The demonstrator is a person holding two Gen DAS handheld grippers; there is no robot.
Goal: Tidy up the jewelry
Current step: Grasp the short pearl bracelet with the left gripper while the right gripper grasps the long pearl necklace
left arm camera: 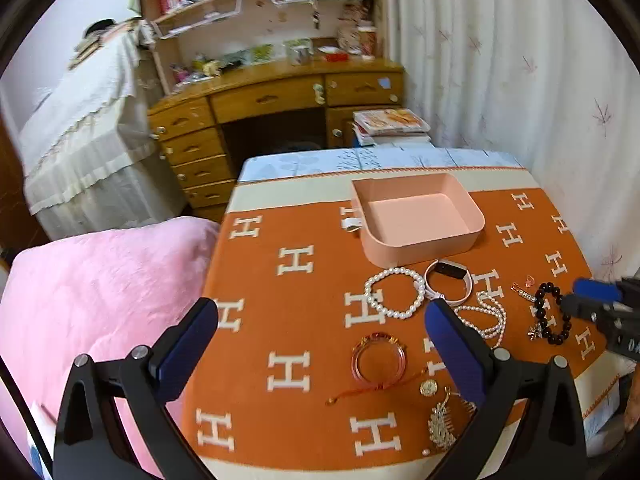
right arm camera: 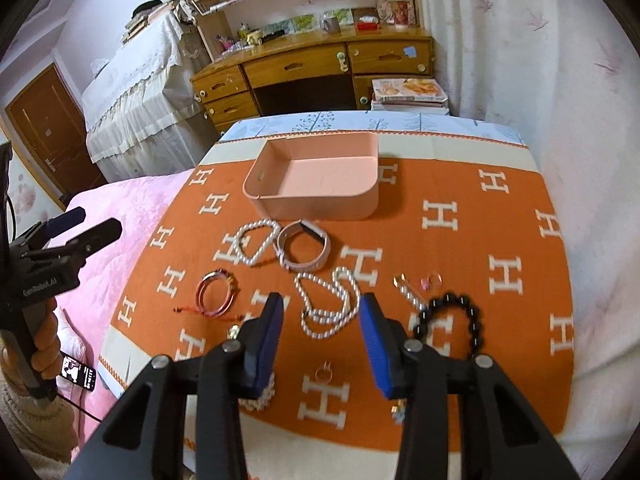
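My right tool hangs spread wide and empty, low in the centre of the right wrist view, with the long pearl necklace lying in loose loops between and just beyond its two blue pads. That strand looks like my next pick. My left tool is also wide open with nothing in it, low in the left wrist view, above the orange blanket.

The pink tray sits in the upper middle of the frame, with nothing in it that I can see. Just below it lie the pearl bracelet and the pale watch band, touching each other. The pink bangle is at middle left, the black bead bracelet at right.

To do this well, I would come straight down over the thickest bunch of loops, where several strands cross, so the pads catch more than one run of pearls. A single strand would likely slip. I should lift slowly, since the hanging tail could drag the watch band or snag the blanket.
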